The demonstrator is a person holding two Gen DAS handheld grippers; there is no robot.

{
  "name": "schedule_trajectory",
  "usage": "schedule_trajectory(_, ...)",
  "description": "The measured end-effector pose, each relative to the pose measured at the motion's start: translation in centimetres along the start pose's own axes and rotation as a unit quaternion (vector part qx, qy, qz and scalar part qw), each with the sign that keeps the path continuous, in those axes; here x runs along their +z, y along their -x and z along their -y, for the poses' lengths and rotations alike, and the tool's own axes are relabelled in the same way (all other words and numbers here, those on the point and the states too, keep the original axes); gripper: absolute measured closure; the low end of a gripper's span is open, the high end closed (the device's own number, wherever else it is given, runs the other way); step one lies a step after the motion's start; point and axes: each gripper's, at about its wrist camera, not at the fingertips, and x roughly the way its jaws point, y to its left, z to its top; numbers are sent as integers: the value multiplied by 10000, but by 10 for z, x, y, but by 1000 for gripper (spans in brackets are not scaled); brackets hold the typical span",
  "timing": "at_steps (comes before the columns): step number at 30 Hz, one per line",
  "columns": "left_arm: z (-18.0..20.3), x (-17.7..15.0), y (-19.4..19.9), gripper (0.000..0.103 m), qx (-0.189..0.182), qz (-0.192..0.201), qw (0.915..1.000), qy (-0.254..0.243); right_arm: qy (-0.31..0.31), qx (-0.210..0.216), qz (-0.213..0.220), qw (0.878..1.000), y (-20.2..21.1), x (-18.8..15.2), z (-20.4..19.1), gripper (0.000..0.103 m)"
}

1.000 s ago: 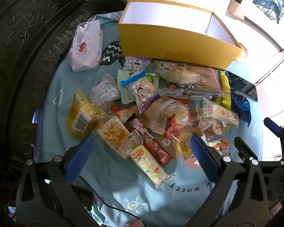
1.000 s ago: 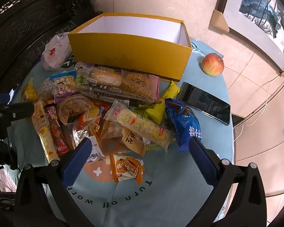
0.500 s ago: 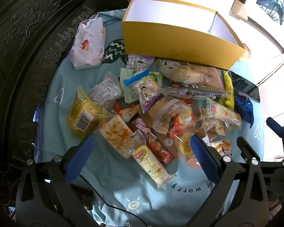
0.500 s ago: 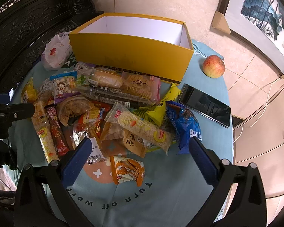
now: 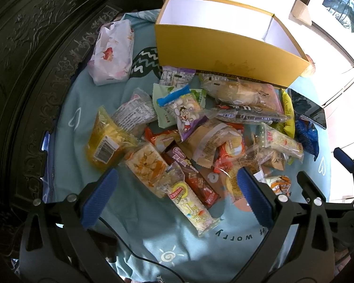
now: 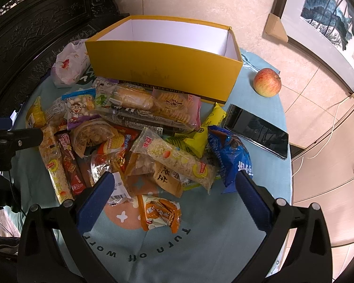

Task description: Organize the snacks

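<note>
1. Both grippers hang over the near edge of the table w/ nothing held: left gripper [image 5: 177,194] has its fingers spread wide, right gripper [image 6: 174,192] likewise.
2. Snacks [image 6: 134,127] lie in a loose heap mid-table; the yellow box [image 6: 162,70] stands at the far edge, apparently empty as far as I can see in, touching the back of the heap.
3. My read: first pick not yet begun. Best to start w/ loose outliers near the front, e.g. the orange pack [image 6: 161,212] for the right, the long rice bar [image 5: 191,205] for the left.
4. Pinch across the narrow width and lift straight up, so overlapping wrappers aren't dragged along.
5. Keep clear of the phone [image 6: 257,129] and apple [image 6: 267,82] at the right edge; prob. not snacks to sort.
6. Hard to tell: box floor is hidden by its front wall; lower packs in the heap are covered; most labels unreadable; white bag [image 5: 112,52] contents unknown.
</note>
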Motion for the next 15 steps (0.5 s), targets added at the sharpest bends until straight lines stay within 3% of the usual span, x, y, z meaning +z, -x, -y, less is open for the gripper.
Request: schedule_trajectory(15, -1, -1, -2, 2, 14, -19, 10000, 10, 0, 8, -14, 10000, -2, 1, 0, 1)
